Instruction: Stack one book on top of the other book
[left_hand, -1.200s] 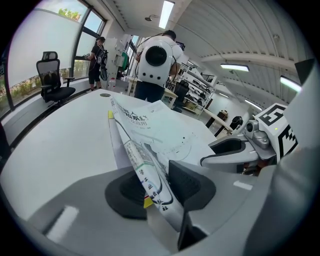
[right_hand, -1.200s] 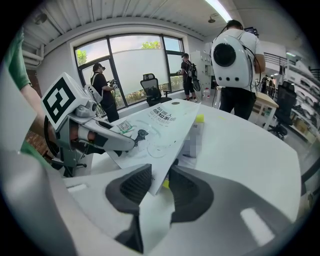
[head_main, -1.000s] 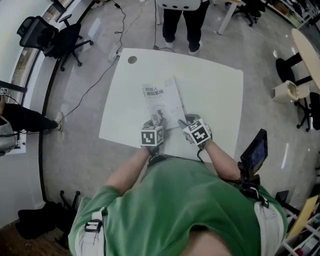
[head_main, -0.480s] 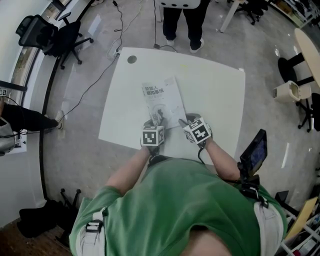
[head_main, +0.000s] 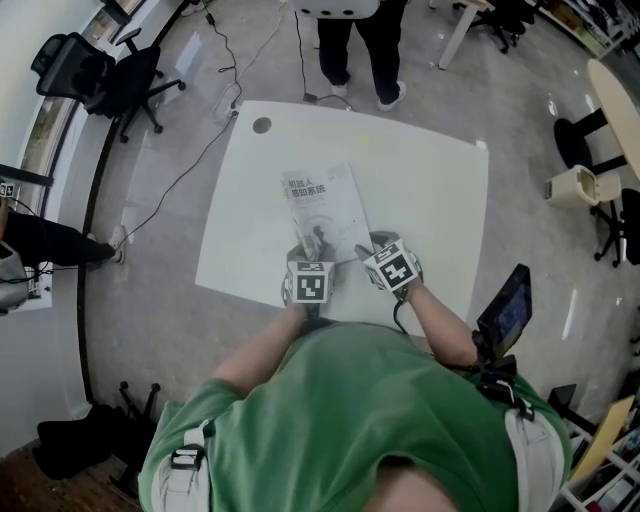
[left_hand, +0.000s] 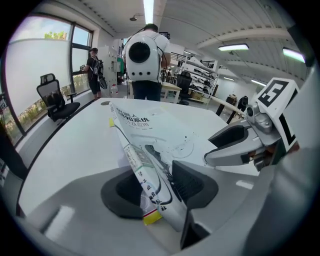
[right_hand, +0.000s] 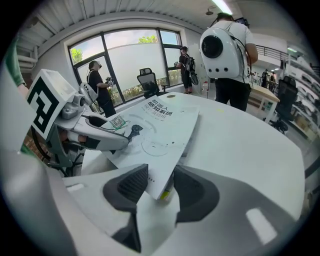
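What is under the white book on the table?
Beneath the book, only a darker edge and a yellow tab show at its near right corner; the cover hides whatever they belong to.

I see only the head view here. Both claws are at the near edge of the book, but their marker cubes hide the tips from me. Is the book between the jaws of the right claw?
Observer: Yes. In the right gripper view the book has its near corner between the jaws of the right claw; they have just been opening, and a gap shows beside one pad.
Operator: And the left claw?
Observer: The left claw has the spine corner between its jaws, which have also just been opening.
Operator: Who stands at the far side of the table?
Observer: A person wearing a white round backpack; your view shows only the legs.
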